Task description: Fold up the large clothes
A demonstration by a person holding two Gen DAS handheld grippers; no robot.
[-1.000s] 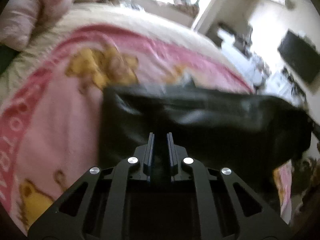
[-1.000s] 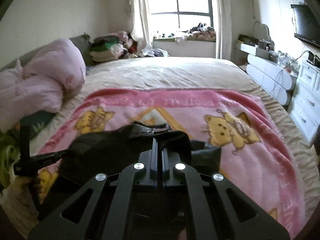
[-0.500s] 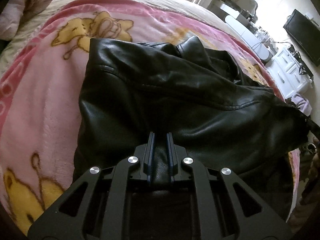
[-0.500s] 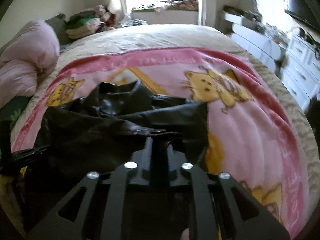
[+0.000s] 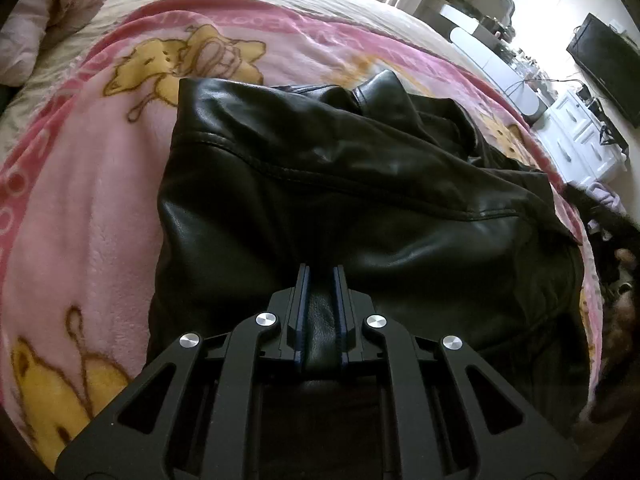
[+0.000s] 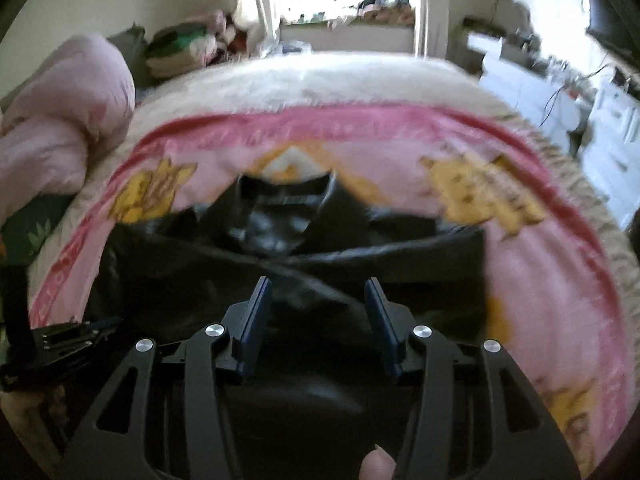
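Observation:
A black leather jacket (image 5: 340, 184) lies on a pink cartoon blanket (image 5: 80, 208) on the bed, collar toward the far side. My left gripper (image 5: 320, 276) is shut on a fold of the jacket's near edge. In the right wrist view the jacket (image 6: 280, 248) lies spread below my right gripper (image 6: 318, 284), which is open and holds nothing, just above the near part of the jacket. The left gripper (image 6: 76, 336) shows at the left edge of that view.
A pink duvet (image 6: 60, 128) is heaped at the bed's left. Stacked clothes (image 6: 180, 48) lie by the window. White drawers (image 6: 608, 120) and a wall TV (image 5: 608, 64) stand to the right of the bed.
Both grippers lowered the jacket onto the blanket. My right gripper has opened and let go of the jacket. My left gripper stays shut on it.

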